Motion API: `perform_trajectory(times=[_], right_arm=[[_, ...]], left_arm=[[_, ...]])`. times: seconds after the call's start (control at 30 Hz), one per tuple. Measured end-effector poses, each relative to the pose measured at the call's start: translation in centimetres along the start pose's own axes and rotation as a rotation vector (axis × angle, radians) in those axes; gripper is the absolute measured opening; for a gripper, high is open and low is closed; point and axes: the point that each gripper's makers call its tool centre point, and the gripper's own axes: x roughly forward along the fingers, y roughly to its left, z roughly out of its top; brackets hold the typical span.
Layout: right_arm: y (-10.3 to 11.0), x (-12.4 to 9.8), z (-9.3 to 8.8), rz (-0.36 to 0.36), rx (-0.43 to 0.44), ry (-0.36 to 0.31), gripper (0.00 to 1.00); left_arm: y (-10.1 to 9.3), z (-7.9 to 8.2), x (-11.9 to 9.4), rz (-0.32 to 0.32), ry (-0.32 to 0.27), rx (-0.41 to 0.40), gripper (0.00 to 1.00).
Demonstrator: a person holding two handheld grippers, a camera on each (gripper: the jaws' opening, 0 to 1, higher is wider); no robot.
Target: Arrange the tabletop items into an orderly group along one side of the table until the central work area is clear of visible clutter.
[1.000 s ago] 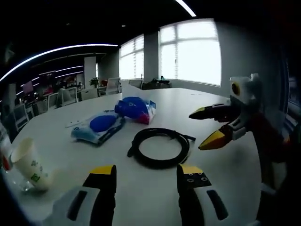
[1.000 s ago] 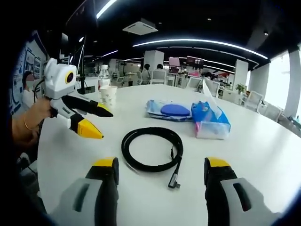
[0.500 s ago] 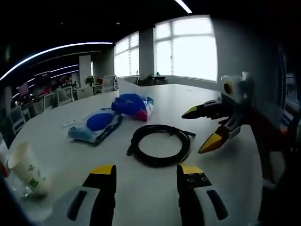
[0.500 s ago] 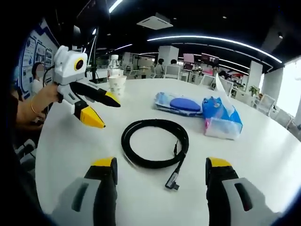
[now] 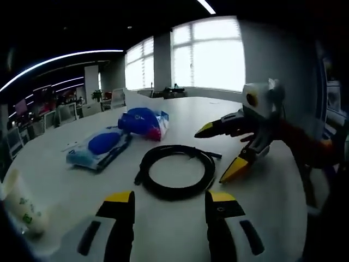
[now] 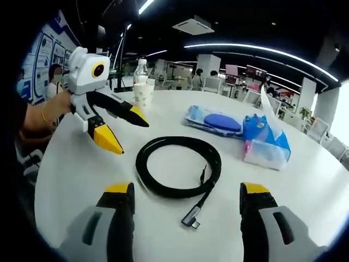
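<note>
Both hand-held grippers hover over the white worktop (image 6: 82, 169), jaws spread and holding nothing. The left hand-held gripper (image 6: 126, 131) angles its yellow tips down beside the coiled black cable (image 6: 178, 173), and the right hand-held gripper (image 5: 221, 153) does likewise from the other side. Beyond the coil lie a blue flat packet (image 6: 214, 121) and a blue tissue pack (image 6: 267, 143); a paper cup (image 6: 143, 96) stands farther off.
</note>
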Motion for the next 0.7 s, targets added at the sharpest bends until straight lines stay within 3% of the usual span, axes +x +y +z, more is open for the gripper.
perform_trajectory(times=[0.2,0.43,0.7], right_arm=[[-0.1,0.2,0.3,0.05,0.028,-0.026,0.76],[0.1,0.7,0.7,0.099,-0.029,-0.046,0.75],[-0.3,1.5,1.0,0.142,-0.021,-0.081,0.77]], left_arm=[[0.0,-0.1,0.3,-0.008,0.007,0.018,0.51],[0.1,-0.4,0.7,-0.022,0.022,0.014,0.51],[0.2,-0.5,1.3,-0.017,0.029,0.05,0.52]])
